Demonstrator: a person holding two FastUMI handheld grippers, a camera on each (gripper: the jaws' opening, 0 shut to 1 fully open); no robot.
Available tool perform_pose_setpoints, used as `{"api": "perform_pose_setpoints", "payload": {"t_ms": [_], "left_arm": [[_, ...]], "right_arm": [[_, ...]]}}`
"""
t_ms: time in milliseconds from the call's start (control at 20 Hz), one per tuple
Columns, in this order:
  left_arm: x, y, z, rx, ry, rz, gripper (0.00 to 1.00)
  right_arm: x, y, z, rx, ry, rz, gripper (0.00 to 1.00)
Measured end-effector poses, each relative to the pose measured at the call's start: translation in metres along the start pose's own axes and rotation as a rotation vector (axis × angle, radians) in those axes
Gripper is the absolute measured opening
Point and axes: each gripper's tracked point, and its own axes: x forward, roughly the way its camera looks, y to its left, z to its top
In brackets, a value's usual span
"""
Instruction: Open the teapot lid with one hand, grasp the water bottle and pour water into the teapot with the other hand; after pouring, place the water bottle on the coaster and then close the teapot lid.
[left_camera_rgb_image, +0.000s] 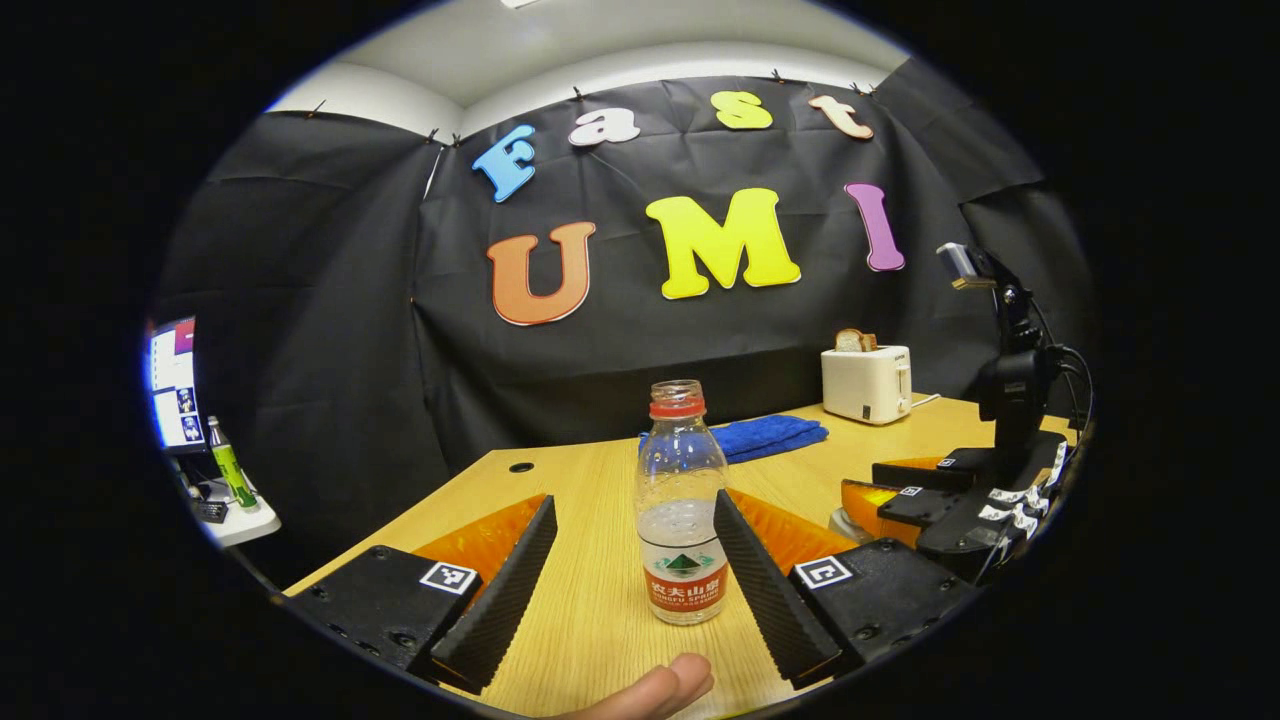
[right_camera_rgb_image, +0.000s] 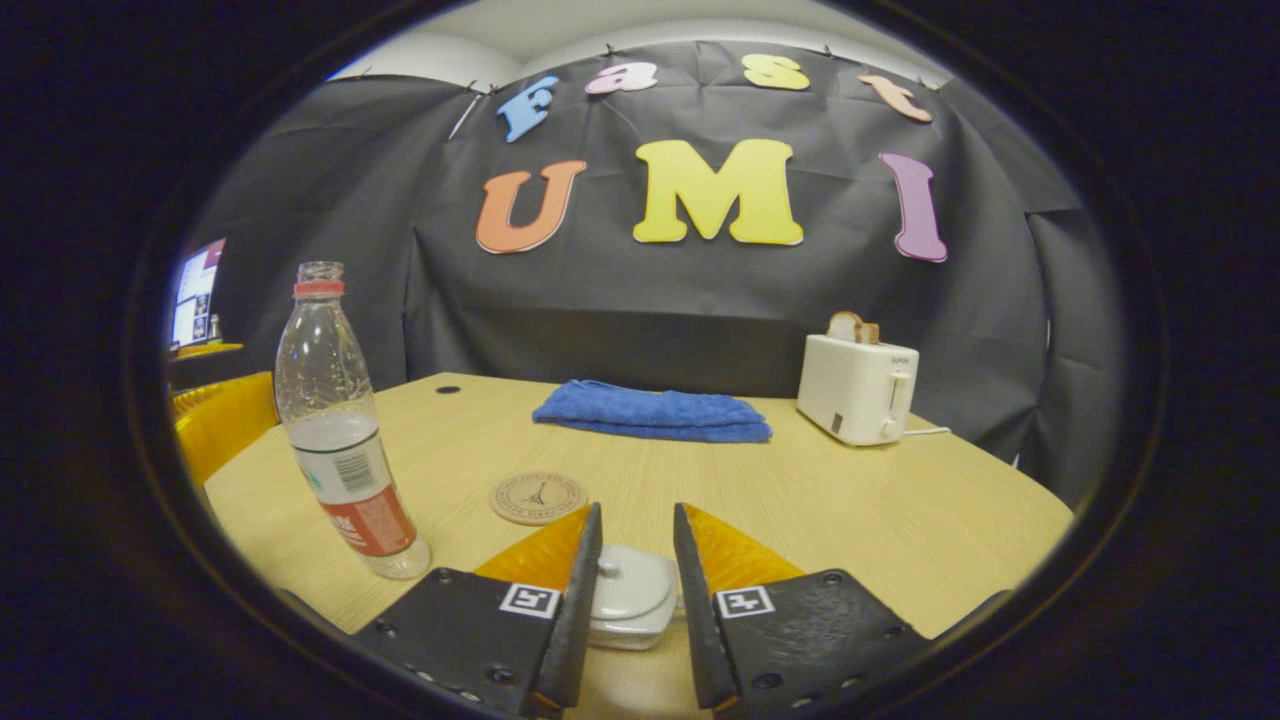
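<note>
At the far left edge of the left gripper view a lit screen (left_camera_rgb_image: 172, 385) glows above a small shelf holding a green bottle (left_camera_rgb_image: 231, 466). On the pale wooden table (left_camera_rgb_image: 590, 610) the left hand-held gripper (left_camera_rgb_image: 632, 580) is spread wide, and the water bottle (left_camera_rgb_image: 682, 505) stands upright between its fingers, close to the right finger, though I cannot tell whether that finger touches it. The bottle is uncapped and about half full. A fingertip (left_camera_rgb_image: 660, 690) pokes in at the bottom edge. Behind the bottle lies a folded blue cloth (left_camera_rgb_image: 765, 436), and further right stands a white toaster (left_camera_rgb_image: 867, 383) with bread in it. At the right edge the right hand-held gripper shows from outside, low over the table.

In the right gripper view the water bottle (right_camera_rgb_image: 340, 430) stands at the left. Right of it the round coaster (right_camera_rgb_image: 538, 497) lies flat and bare, well apart from the bottle. The right hand-held gripper (right_camera_rgb_image: 633, 600) is narrowed around the white teapot lid (right_camera_rgb_image: 628, 592), the knob between its fingers; whether they press it I cannot tell. The blue cloth (right_camera_rgb_image: 650, 410) and the toaster (right_camera_rgb_image: 858, 388) sit beyond.
</note>
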Motion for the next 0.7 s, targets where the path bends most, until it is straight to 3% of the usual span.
{"api": "perform_pose_setpoints", "payload": {"t_ms": [50, 100, 150, 200, 300, 350, 450, 500, 700], "left_arm": [[0.0, -0.002, -0.001, 0.003, -0.002, -0.004, 0.99], [0.0, -0.002, 0.0, 0.005, -0.005, -0.006, 0.99], [0.0, -0.003, -0.001, 0.006, -0.006, -0.007, 0.99], [-0.001, -0.004, -0.001, 0.006, -0.008, -0.009, 0.99], [-0.001, -0.005, -0.004, -0.006, -0.005, -0.014, 0.99], [-0.001, -0.005, -0.005, -0.01, -0.002, -0.014, 0.99], [0.0, -0.005, -0.007, -0.015, 0.004, -0.014, 0.99], [0.0, -0.006, -0.008, -0.02, 0.008, -0.017, 0.99], [-0.001, -0.007, -0.015, -0.04, 0.025, -0.024, 0.99]], "right_arm": [[-0.001, 0.003, 0.0, 0.001, -0.009, 0.007, 0.31], [-0.002, 0.005, -0.002, 0.0, -0.011, 0.01, 0.32], [-0.002, 0.004, -0.002, 0.0, -0.019, 0.011, 0.2], [-0.002, 0.005, -0.001, -0.003, -0.026, 0.021, 0.14], [-0.003, 0.006, -0.002, 0.01, -0.026, 0.03, 0.19], [-0.001, 0.008, -0.003, 0.005, -0.024, 0.032, 0.07], [-0.002, 0.006, -0.003, 0.005, -0.027, 0.031, 0.07], [-0.003, 0.007, -0.003, 0.003, -0.028, 0.031, 0.01], [-0.005, 0.008, 0.005, -0.011, -0.043, 0.03, 0.0]]}}
